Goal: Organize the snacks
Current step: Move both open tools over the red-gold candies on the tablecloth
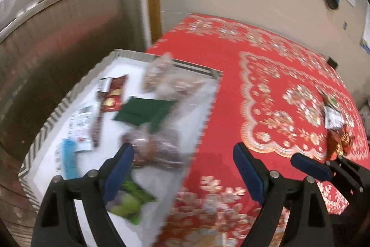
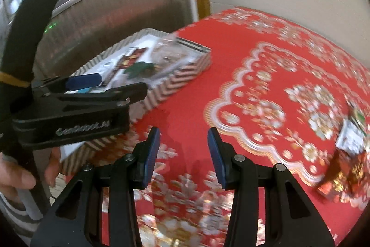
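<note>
A shallow box with a zigzag-striped rim [image 1: 44, 131] sits at the left edge of the red table. It holds a red packet [image 1: 114, 96], a dark green packet [image 1: 143, 111], clear bags of brown snacks [image 1: 155, 147] and a green fruit packet [image 1: 127, 200]. My left gripper [image 1: 185, 166] is open wide over the box's right rim, with nothing between its pads. My right gripper [image 2: 184, 154] is open over bare cloth, holding nothing. A white packet [image 2: 351, 138] and a red-gold packet [image 2: 340, 177] lie on the cloth to its right.
A red tablecloth with a gold and white floral pattern [image 2: 266, 66] covers the table. A person's hand [image 2: 20, 175] holds the left gripper's handle. A metal door and a wooden frame stand behind the box. Both views are motion-blurred.
</note>
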`<state>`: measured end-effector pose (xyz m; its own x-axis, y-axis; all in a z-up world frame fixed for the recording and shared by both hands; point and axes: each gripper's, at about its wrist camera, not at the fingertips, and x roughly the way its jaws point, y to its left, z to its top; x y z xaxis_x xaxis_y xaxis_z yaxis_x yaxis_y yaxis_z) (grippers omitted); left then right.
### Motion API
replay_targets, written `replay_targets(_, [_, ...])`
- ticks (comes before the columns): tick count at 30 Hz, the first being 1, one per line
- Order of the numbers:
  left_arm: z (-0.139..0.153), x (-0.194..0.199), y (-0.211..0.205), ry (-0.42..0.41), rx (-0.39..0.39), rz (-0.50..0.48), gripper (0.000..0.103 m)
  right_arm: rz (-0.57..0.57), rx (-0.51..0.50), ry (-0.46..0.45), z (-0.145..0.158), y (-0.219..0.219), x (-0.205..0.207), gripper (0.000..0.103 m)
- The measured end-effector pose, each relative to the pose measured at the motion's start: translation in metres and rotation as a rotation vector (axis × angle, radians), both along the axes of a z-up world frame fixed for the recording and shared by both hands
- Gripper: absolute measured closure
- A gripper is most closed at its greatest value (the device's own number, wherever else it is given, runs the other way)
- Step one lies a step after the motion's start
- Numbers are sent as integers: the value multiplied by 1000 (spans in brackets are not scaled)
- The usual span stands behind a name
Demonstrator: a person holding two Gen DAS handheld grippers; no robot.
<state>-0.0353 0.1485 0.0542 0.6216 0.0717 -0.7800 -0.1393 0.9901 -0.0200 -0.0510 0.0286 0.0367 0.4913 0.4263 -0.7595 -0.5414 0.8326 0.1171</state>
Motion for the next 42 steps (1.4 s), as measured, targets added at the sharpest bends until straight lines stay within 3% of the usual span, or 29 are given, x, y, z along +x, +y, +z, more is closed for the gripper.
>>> replay_targets(19, [-3,25,-124,48,-28,-229,14,-291,-11,-5,4,-145,9,61])
replay_targets(31, [-8,29,-182,73,-7,-332,14,-360,-13,-12,7,-191,5,61])
replay_targets(42, [-14,37,-214,101,7,-371,14,-415,2,-16,9,-227,4,61])
